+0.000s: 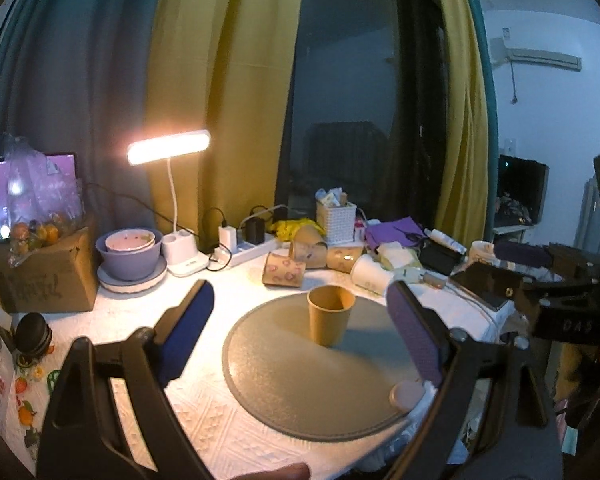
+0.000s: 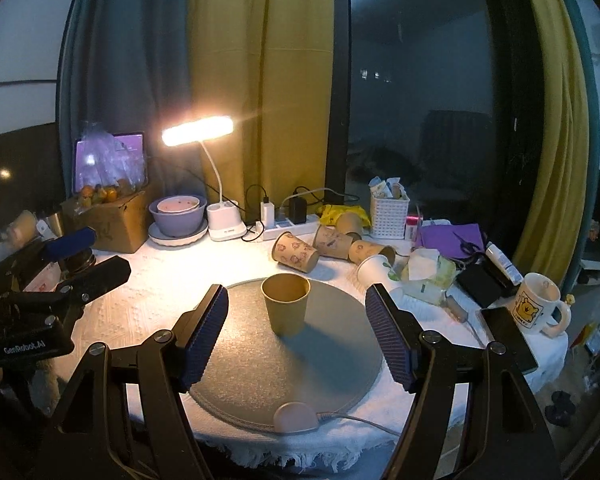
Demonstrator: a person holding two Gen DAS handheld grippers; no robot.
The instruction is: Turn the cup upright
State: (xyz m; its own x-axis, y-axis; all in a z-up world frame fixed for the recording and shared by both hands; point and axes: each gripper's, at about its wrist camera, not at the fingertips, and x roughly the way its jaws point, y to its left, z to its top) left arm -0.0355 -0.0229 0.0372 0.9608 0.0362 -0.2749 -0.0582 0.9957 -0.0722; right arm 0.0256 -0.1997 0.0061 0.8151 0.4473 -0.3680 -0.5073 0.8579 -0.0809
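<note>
A plain brown paper cup (image 1: 330, 315) stands upright, mouth up, on the round grey mat (image 1: 300, 384); it also shows in the right wrist view (image 2: 286, 303) on the mat (image 2: 284, 376). My left gripper (image 1: 300, 304) is open and empty, its blue pads well apart, held back from the cup. My right gripper (image 2: 296, 308) is open and empty, its pads on either side of the cup but nearer me, not touching it. The left gripper shows in the right wrist view at the far left (image 2: 88, 254).
Several printed paper cups (image 2: 296, 257) lie on their sides behind the mat, with a white cup (image 2: 376, 272). A lit desk lamp (image 2: 198, 131), bowls (image 2: 178, 216), power strip (image 2: 288, 227), white basket (image 2: 389, 213), bear mug (image 2: 538, 307), phone (image 2: 508, 338) and cardboard box (image 2: 112, 222) crowd the table.
</note>
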